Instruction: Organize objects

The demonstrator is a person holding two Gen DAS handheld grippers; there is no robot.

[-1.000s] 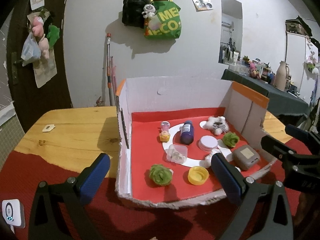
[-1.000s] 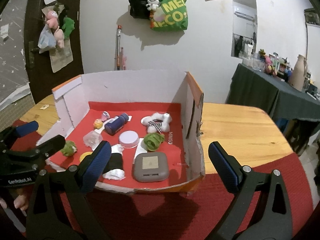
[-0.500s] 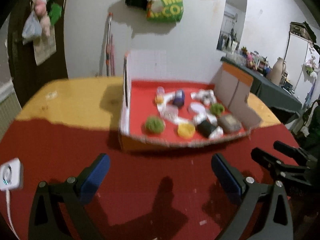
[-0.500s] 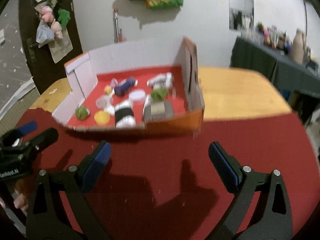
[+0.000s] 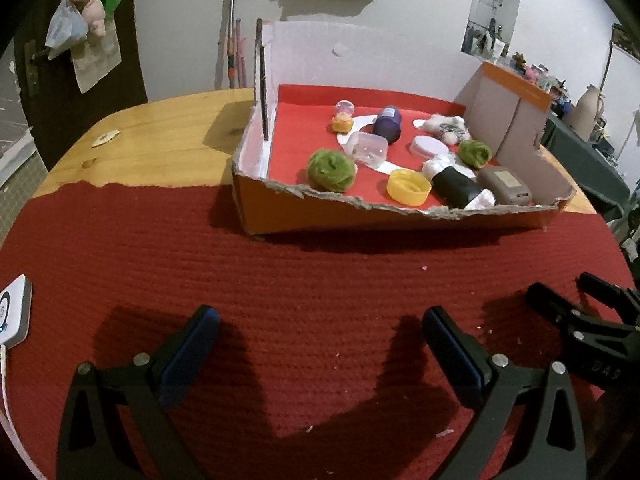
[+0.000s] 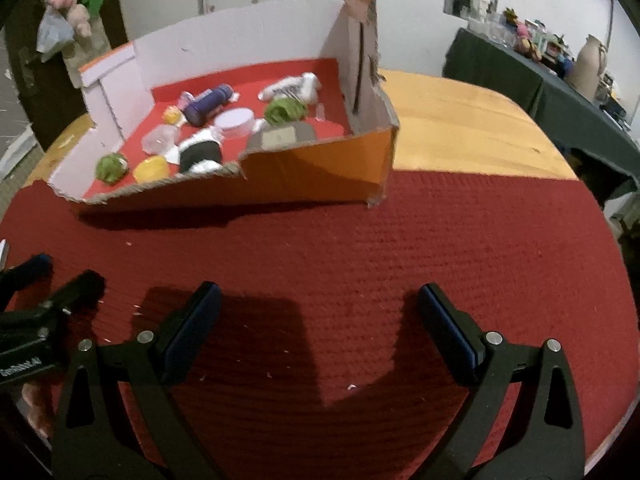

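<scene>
**Q:** Where are the objects to organize?

**A:** In the cardboard box [image 5: 400, 216], centre of the left wrist view, on the red cloth [image 5: 280, 280]: a yellow cap [image 5: 409, 187], a green pom-pom [image 5: 330, 165].

**Q:** And the claws?

**A:** The left gripper [image 5: 320, 340] and right gripper [image 6: 318, 320] sit low in frame, both spread wide and empty, likely parked clear of the box.

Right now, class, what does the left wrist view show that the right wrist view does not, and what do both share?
Only the left wrist view shows the white device at the cloth's left edge and the pale tag on the bare wood.

Only the right wrist view shows the box's tall orange outer wall.

Both show the cardboard box, the yellow cap, the purple bottle, the red cloth, and each open hand-held gripper: left, right.
</scene>
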